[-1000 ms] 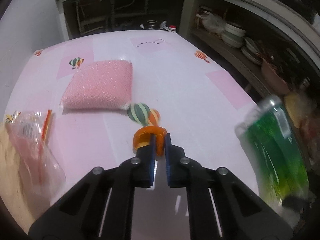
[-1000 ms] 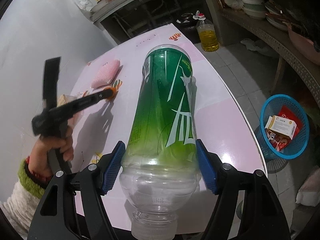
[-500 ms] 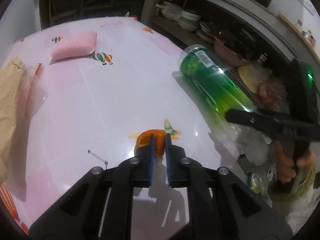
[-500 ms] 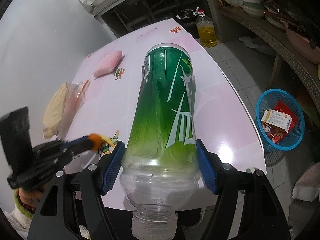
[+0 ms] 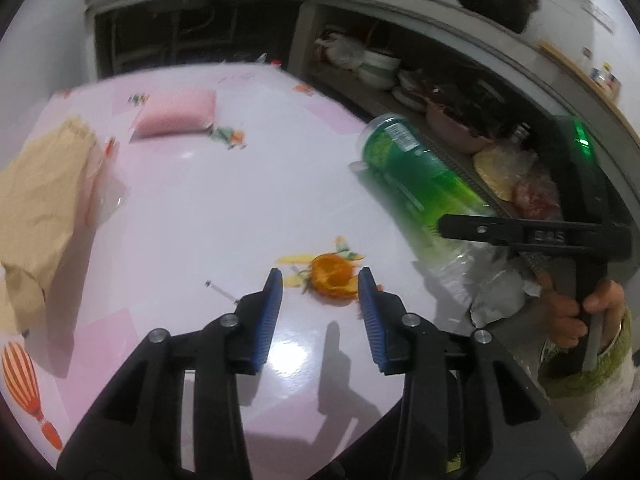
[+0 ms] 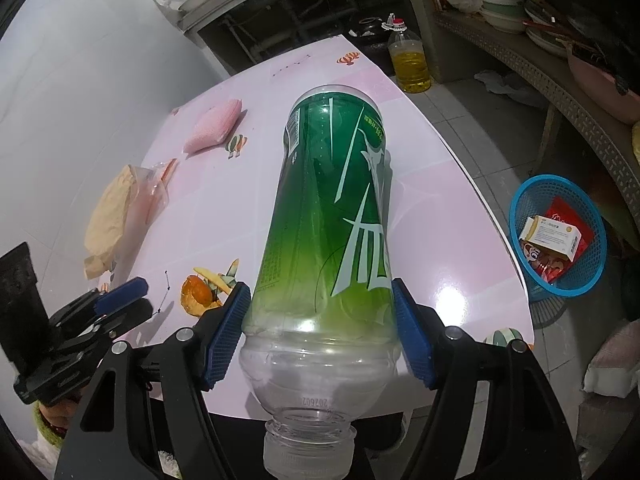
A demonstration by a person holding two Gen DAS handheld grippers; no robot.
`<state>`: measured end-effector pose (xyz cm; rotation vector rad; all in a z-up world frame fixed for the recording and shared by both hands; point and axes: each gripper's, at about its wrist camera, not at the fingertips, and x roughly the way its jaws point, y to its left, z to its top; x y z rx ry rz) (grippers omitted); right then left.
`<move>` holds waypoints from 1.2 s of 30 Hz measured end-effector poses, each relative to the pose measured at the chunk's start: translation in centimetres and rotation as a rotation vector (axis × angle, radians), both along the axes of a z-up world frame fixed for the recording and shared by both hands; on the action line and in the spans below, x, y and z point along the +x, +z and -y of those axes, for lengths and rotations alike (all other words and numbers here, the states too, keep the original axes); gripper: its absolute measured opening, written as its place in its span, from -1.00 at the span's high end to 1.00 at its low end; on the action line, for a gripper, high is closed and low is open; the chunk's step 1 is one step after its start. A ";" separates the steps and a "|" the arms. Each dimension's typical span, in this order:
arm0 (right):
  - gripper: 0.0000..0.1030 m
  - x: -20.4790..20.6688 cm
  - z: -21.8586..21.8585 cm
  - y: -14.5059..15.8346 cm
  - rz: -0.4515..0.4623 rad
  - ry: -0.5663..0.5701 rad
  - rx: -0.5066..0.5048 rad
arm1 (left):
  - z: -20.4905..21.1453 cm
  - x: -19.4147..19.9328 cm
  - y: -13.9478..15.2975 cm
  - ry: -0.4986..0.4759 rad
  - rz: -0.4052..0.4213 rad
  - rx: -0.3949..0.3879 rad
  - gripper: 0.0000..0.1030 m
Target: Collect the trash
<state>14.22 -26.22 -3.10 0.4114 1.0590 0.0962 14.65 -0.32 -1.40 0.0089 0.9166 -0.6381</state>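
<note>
An orange peel (image 5: 334,282) lies on the pink table (image 5: 192,216), just ahead of my left gripper (image 5: 320,275). The jaws are opening and the blue pads stand clear of the peel on both sides. In the right wrist view the peel (image 6: 196,290) rests on the table beside the left gripper (image 6: 132,301). My right gripper (image 6: 318,292) is shut on a big empty green plastic bottle (image 6: 332,200), held above the table's near edge with its uncapped neck toward the camera. The same bottle (image 5: 416,176) shows at the right of the left wrist view.
A brown paper bag (image 5: 40,188) with a clear plastic bag lies at the table's left. A pink pouch (image 5: 176,118) sits farther back. On the floor to the right stands a blue basket (image 6: 560,240) holding boxes and wrappers. An oil bottle (image 6: 410,60) stands behind the table.
My left gripper carried the orange peel across the table to beside the bottle, then its jaws spread and the peel now lies loose on the table. The right gripper kept still with the bottle.
</note>
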 end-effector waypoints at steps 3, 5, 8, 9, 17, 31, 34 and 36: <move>-0.34 -0.1 -0.1 0.0 0.000 0.000 -0.003 | -0.3 0.9 -0.8 0.027 -0.044 -0.014 0.41; -0.34 -0.1 0.0 0.0 0.000 0.000 -0.002 | 0.0 1.2 -1.1 0.026 -0.046 -0.005 0.46; -0.34 -0.1 -0.1 0.0 0.000 0.000 -0.003 | 0.6 1.5 -1.2 0.012 -0.044 0.002 0.46; -0.34 -0.1 -0.1 0.0 0.000 0.000 -0.003 | 0.8 1.6 -1.2 0.010 -0.041 0.008 0.46; -0.34 -0.2 -0.1 0.0 0.004 0.003 0.003 | 2.3 1.6 -2.4 0.001 -0.036 0.111 0.58; -0.34 -0.1 -0.2 0.0 0.005 0.005 0.002 | 3.6 1.5 -2.0 -0.031 -0.018 0.166 0.58; -0.34 0.0 -0.4 0.0 0.004 0.007 -0.002 | 3.9 1.2 -2.0 -0.041 -0.003 0.193 0.59; -0.34 0.0 -0.5 -0.1 0.003 0.009 -0.004 | 4.1 1.0 -2.0 -0.044 -0.002 0.197 0.63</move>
